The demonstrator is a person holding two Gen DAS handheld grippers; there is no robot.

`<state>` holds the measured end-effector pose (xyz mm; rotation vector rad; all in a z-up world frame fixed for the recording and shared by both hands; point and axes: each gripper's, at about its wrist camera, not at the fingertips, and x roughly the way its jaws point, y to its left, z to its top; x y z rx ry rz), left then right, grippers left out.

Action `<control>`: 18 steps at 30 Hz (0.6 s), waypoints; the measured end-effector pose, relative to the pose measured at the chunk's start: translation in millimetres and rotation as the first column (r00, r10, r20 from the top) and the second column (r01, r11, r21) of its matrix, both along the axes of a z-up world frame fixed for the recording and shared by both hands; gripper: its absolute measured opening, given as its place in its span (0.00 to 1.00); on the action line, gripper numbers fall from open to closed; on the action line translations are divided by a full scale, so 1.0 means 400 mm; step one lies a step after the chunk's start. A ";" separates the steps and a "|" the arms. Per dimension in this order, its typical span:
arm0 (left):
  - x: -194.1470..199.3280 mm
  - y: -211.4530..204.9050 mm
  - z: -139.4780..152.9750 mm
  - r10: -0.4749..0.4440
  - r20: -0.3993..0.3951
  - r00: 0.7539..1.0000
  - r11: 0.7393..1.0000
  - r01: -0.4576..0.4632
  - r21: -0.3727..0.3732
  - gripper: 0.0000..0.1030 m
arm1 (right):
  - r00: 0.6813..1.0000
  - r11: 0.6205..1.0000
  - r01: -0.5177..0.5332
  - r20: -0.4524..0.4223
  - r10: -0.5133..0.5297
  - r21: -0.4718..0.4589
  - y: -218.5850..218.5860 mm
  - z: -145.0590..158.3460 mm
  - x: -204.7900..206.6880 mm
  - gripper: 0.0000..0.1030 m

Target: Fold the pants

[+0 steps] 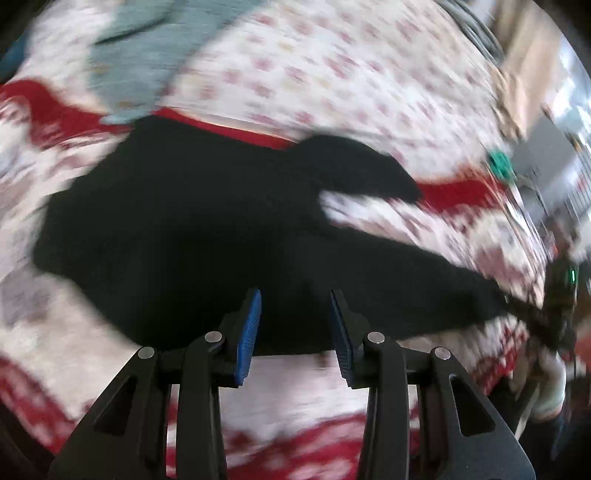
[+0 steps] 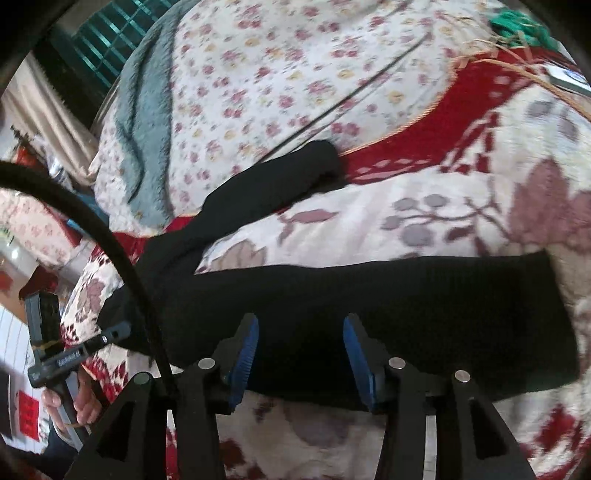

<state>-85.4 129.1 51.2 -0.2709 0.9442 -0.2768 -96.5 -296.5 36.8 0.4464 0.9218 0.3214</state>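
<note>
Black pants (image 1: 192, 229) lie spread on a floral blanket (image 1: 369, 92), with two legs running off to the right; this view is motion-blurred. My left gripper (image 1: 295, 317) hovers over the near edge of the pants, its blue pads apart and nothing between them. In the right wrist view the pants (image 2: 406, 306) show as a wide near leg and a narrower far leg (image 2: 280, 184). My right gripper (image 2: 300, 350) sits above the near leg, jaws open, gripping no cloth. The other handheld gripper (image 2: 70, 354) and a hand (image 2: 85, 402) appear at the left edge.
A blue-grey fleece blanket (image 2: 144, 122) lies at the far side of the bed. A red patterned band (image 2: 454, 122) crosses the cover. A black cable (image 2: 122, 258) arcs across the right wrist view. A green tangle of yarn (image 2: 517, 22) rests at the far right.
</note>
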 end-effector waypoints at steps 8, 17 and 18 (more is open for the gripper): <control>-0.043 0.239 -0.010 0.260 -0.029 0.965 0.959 -0.261 -0.109 0.55 | 0.991 0.990 -0.132 -0.008 0.132 0.052 0.148 -0.020 0.028 0.45; -0.072 0.328 -0.059 0.358 -0.077 0.931 0.922 -0.365 -0.126 0.59 | 0.976 0.966 -0.199 -0.060 0.211 0.167 0.239 -0.068 -0.024 0.45; -0.062 0.321 -0.061 0.367 -0.089 0.926 0.914 -0.376 -0.150 0.59 | 0.977 0.964 -0.190 -0.063 0.205 0.186 0.241 -0.075 -0.027 0.45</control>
